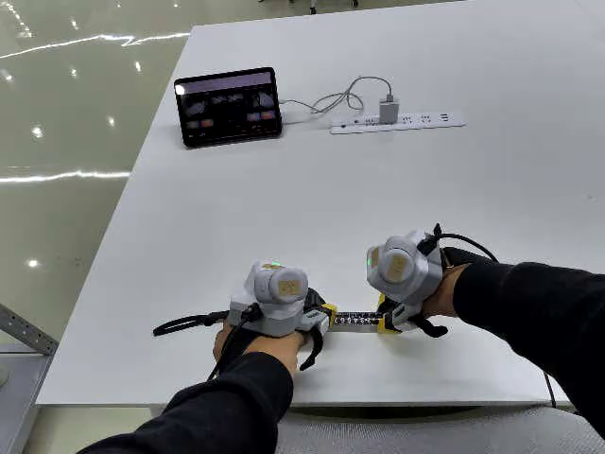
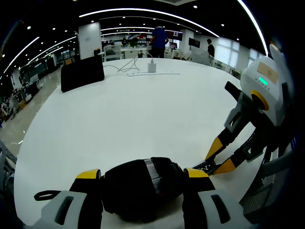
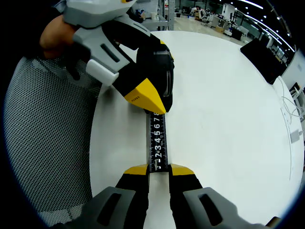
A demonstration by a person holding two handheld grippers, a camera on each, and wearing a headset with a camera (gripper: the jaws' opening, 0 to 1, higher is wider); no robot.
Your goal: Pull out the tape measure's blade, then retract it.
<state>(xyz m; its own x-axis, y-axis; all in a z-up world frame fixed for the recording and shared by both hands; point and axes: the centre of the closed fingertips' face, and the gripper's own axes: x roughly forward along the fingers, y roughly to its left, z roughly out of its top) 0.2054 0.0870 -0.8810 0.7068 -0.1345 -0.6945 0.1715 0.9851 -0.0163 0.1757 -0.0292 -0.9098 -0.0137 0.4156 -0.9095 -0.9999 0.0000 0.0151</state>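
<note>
At the near edge of a white table (image 1: 378, 189), a person is working a tape measure (image 3: 159, 67) with two hand-held tools. The left tool (image 2: 142, 173) is clamping the black case between its jaws, while the right tool (image 3: 159, 169) is pinching the tip of the blade (image 3: 157, 138), jaws closed on it. A short run of numbered blade is showing between them, so the pull-out appears to be under way, with the retraction not yet done.
</note>
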